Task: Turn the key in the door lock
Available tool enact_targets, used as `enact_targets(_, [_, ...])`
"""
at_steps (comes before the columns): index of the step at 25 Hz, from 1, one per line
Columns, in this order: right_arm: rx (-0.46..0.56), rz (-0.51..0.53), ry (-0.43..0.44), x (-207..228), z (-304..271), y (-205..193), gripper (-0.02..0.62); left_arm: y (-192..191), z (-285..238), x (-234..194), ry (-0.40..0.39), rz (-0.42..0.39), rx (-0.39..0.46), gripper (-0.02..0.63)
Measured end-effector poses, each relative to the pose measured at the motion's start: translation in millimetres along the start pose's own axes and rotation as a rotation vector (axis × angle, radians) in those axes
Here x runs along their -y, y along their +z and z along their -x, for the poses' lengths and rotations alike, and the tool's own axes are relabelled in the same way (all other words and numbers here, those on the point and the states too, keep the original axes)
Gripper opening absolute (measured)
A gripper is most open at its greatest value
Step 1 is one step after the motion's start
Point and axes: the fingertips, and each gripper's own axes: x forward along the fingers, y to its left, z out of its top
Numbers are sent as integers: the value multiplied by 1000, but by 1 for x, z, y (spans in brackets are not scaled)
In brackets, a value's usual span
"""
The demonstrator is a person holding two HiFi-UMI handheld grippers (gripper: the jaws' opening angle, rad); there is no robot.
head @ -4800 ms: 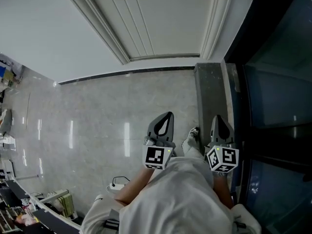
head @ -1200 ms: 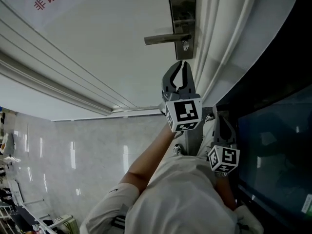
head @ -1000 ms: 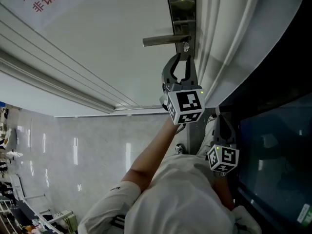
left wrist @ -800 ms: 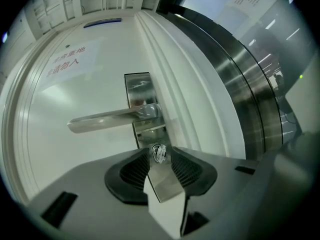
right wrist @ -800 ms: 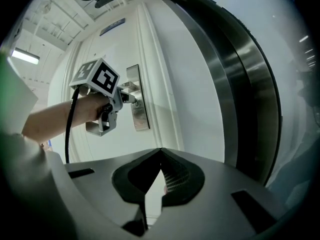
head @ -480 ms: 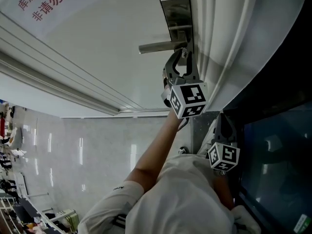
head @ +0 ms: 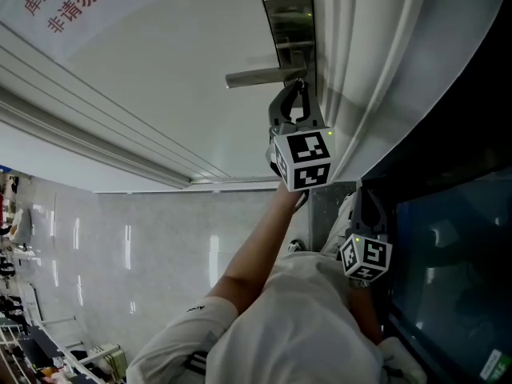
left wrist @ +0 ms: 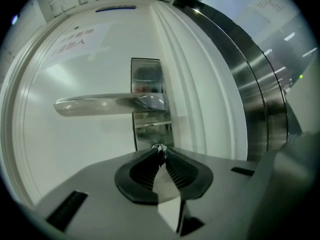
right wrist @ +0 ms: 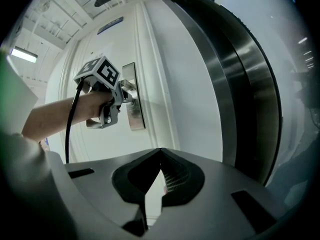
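Left gripper (head: 298, 86): its jaws have just been closing and are now pinching the key (left wrist: 159, 147) at their tips.
Key: sitting in the lock plate (left wrist: 146, 76) straight ahead of the jaws, under the handle (left wrist: 100, 105), shaft pointing along them.
Right gripper (right wrist: 160, 150): hanging well back, jaws clenched on nothing.

We hold our left arm (head: 252, 254) stretched up the middle of the head view, forearm bare, with the left hand-held gripper (head: 297, 90) pointing level. Its jaws have just been closing and pinch a small metal key (left wrist: 159, 148) at their tips. Our right hand-held gripper (head: 362, 202) hangs at lower right, close to our body, jaws together and empty.
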Motion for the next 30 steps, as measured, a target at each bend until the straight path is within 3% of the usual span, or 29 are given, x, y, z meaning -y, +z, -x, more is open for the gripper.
enact_targets(8, [-10, 18, -6, -2, 5, -3, 2, 2, 4, -6, -22, 351, -7, 60])
enact_targets(16, [-14, 10, -31, 8, 13, -6, 2, -1, 4, -8, 32, 498, 4, 69])
enact_targets(30, [12, -5, 20, 9, 19, -7, 2, -4, 9, -12, 69, 857, 17, 92])
